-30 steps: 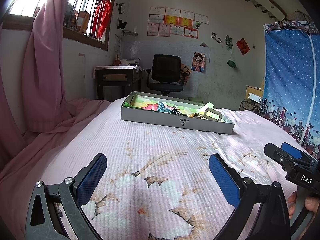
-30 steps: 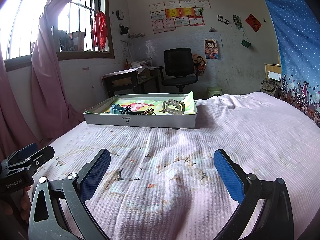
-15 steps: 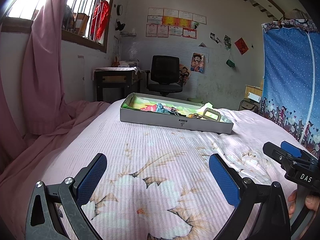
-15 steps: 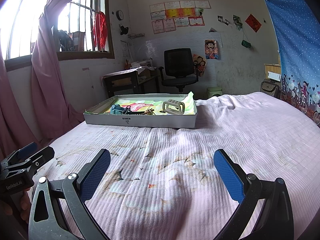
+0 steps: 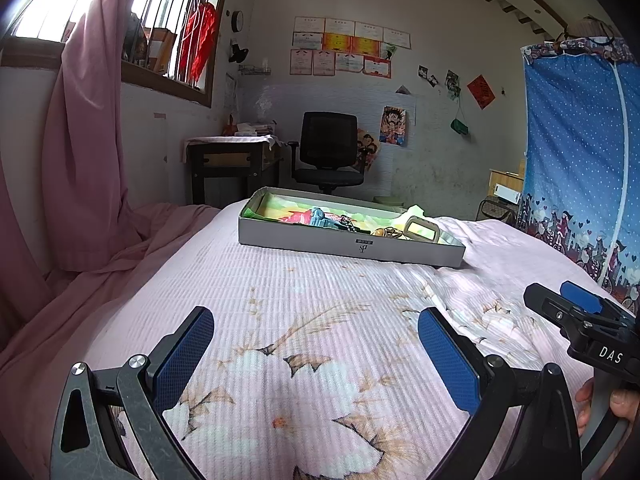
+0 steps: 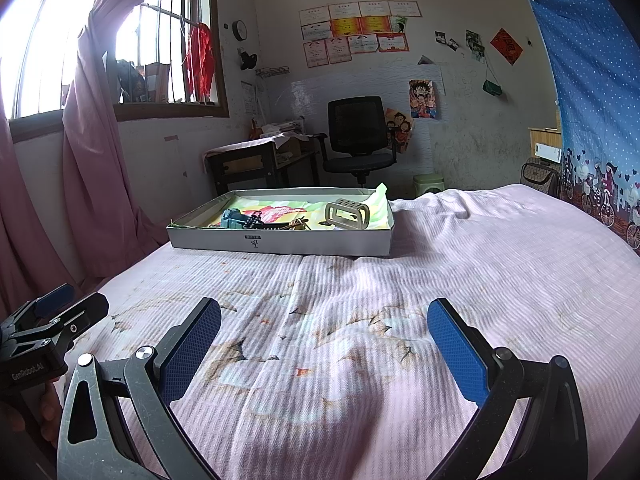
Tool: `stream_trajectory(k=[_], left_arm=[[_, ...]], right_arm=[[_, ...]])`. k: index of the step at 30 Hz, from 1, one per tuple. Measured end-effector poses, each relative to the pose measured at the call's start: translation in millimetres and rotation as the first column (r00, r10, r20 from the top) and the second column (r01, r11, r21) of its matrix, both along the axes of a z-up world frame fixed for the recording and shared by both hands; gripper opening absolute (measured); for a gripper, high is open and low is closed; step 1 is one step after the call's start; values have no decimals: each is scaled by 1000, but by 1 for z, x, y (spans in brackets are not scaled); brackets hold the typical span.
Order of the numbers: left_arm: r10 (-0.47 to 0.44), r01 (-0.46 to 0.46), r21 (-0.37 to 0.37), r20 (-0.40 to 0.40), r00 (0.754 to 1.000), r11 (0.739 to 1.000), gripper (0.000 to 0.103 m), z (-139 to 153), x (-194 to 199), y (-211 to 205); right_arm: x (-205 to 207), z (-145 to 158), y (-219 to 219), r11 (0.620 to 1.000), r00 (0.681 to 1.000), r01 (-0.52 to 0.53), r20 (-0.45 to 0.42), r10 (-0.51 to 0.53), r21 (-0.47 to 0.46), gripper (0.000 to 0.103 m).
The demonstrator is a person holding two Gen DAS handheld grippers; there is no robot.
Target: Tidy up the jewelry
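Note:
A shallow grey box [image 5: 352, 242] [image 6: 280, 240] sits on the pink bedspread far ahead of both grippers. It holds a colourful lining, a beige hair claw [image 5: 422, 231] [image 6: 346, 214], a teal clip [image 5: 320, 216] [image 6: 232, 218], dark beads and small gold pieces. My left gripper [image 5: 312, 340] is open and empty, low over the bed. My right gripper [image 6: 324, 332] is open and empty, beside it. Each gripper shows in the other's view: the right one at the right edge of the left wrist view [image 5: 592, 332], the left one at the left edge of the right wrist view [image 6: 48, 328].
The bedspread [image 6: 480, 272] stretches between the grippers and the box. Pink curtains [image 5: 84, 140] hang at the left, a blue curtain [image 5: 580, 160] at the right. A desk [image 6: 256, 160] and office chair [image 6: 360, 136] stand beyond the bed.
The left gripper's view has shifted slightly, with the box a touch lower in frame. The right gripper has not visibly moved. Both stay open.

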State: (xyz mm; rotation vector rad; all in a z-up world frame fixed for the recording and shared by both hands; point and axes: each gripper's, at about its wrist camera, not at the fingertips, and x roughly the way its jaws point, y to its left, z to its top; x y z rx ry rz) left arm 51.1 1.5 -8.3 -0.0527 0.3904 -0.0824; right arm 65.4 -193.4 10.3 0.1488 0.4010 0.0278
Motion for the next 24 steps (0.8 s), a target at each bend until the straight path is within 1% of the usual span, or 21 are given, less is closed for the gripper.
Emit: stream_trajectory(k=[24], left_arm=[[-2, 2, 3, 3, 1000, 1000, 103, 0, 0, -2]], right_arm=[[0, 0, 0, 1000, 1000, 1, 1, -1, -1, 102]])
